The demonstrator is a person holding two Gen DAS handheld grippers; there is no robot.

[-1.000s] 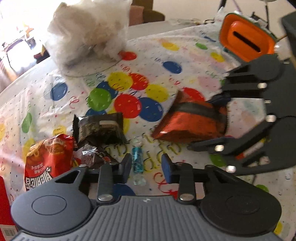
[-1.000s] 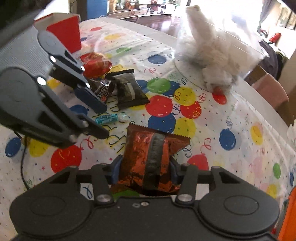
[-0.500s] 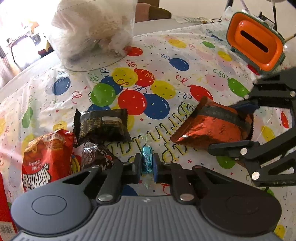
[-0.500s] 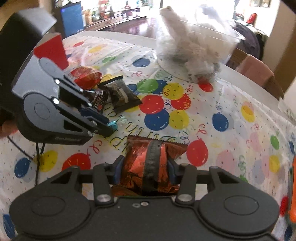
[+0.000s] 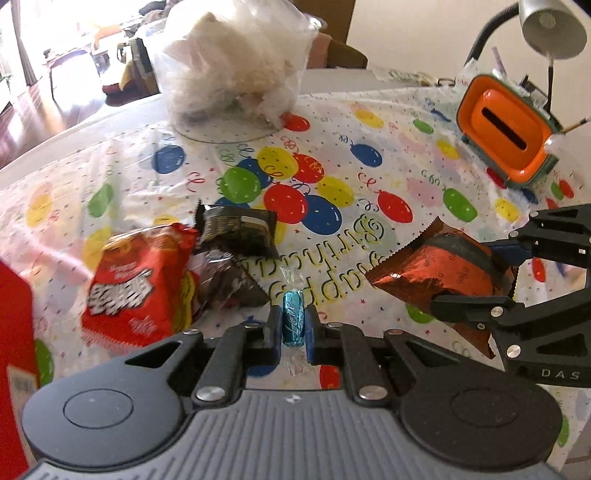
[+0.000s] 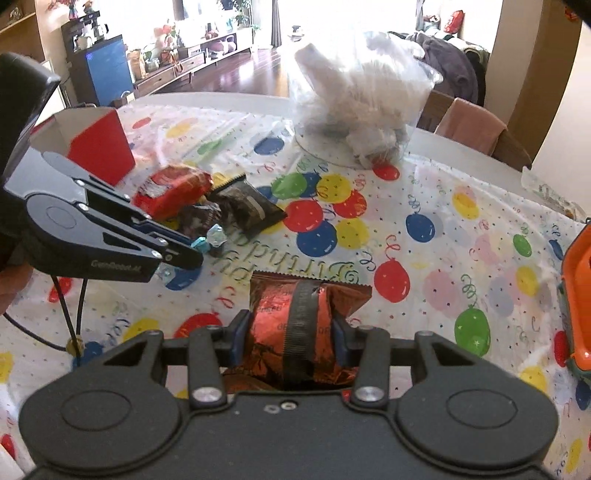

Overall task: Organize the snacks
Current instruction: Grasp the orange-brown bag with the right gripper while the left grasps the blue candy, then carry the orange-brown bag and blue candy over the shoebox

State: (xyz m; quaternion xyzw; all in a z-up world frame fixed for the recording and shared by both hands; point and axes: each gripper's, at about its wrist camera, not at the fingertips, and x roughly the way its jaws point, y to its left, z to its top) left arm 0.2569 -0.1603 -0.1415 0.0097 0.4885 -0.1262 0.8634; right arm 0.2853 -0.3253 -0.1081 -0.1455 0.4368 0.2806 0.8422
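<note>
While we look along the left gripper (image 5: 293,328), we see its jaws clenched on a small blue wrapped candy (image 5: 293,322), which stands upright between the pads with its clear twisted ends poking out above and below. Our right gripper (image 6: 291,338) is clamped on an orange foil snack packet (image 6: 295,325) crossed by a dark band; its jaws have just been closing a little further on that packet, which bulges between the pads and juts forward over the table (image 5: 406,155). From the left wrist view the same packet (image 5: 439,269) shows off to the right, pinched in the other gripper (image 5: 476,273). Just beyond the candy lies a cluster of snacks on the balloon-print tablecloth (image 6: 443,221): a red snack bag (image 5: 136,284) to the left, a crumpled dark wrapper (image 5: 225,284) touching it, and a black snack packet (image 5: 236,230) just behind. At the left edge we see a red box (image 6: 98,147), open at the top in the right wrist view. Farther back, near the table's far side, sits a clear plastic bag of white fluffy stuff (image 5: 236,70). Off to the far right stands an orange container with a slot (image 5: 506,133), and above it a grey desk lamp (image 5: 552,27).
</note>
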